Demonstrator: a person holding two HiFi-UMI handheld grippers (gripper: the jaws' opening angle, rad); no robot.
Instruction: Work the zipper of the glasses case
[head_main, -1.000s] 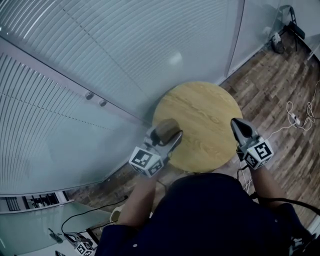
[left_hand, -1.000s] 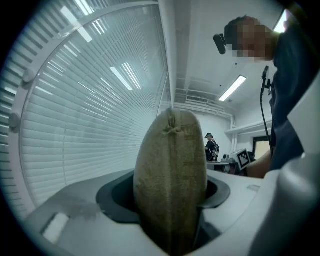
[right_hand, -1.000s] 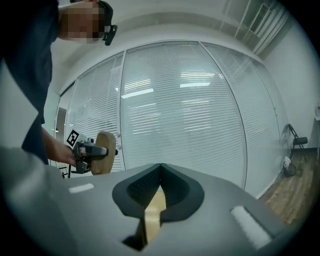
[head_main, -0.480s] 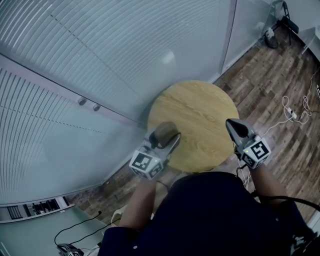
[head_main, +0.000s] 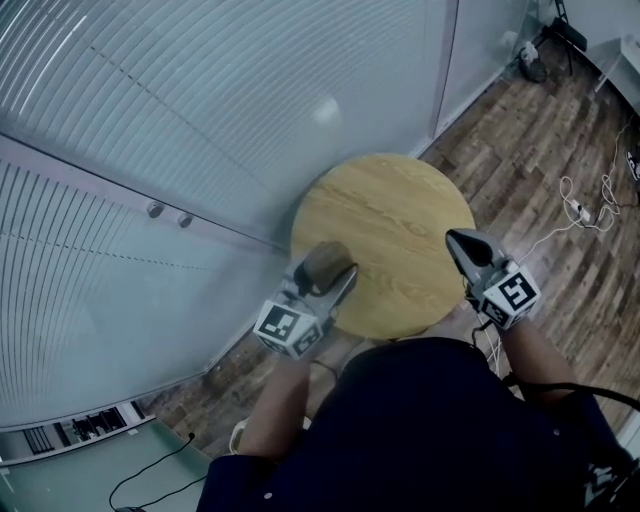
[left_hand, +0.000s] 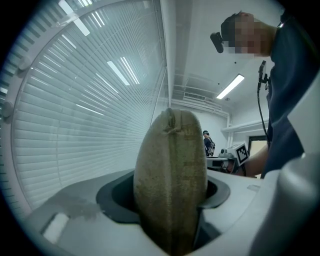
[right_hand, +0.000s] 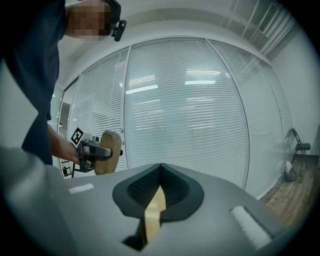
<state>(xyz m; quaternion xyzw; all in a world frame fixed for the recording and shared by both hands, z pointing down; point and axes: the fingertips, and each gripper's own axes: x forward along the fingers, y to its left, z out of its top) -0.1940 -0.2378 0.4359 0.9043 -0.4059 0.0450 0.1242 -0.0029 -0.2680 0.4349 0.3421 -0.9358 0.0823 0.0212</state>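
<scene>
Left tool (head_main: 338, 277) is clamped on the glasses case (head_main: 320, 264), held on edge in the air over the lower-left rim of the round tabletop (head_main: 400, 205). This apparently presents its seam to the right tool (head_main: 457, 244), which stands well apart at centre right, jaws together with nothing in them. The seam runs up the middle of the case in the left gripper view, but the zipper pull cannot be made out for certain. The case's lower end is buried between the jaws, and the person's body cuts off both arms in the head view.
</scene>
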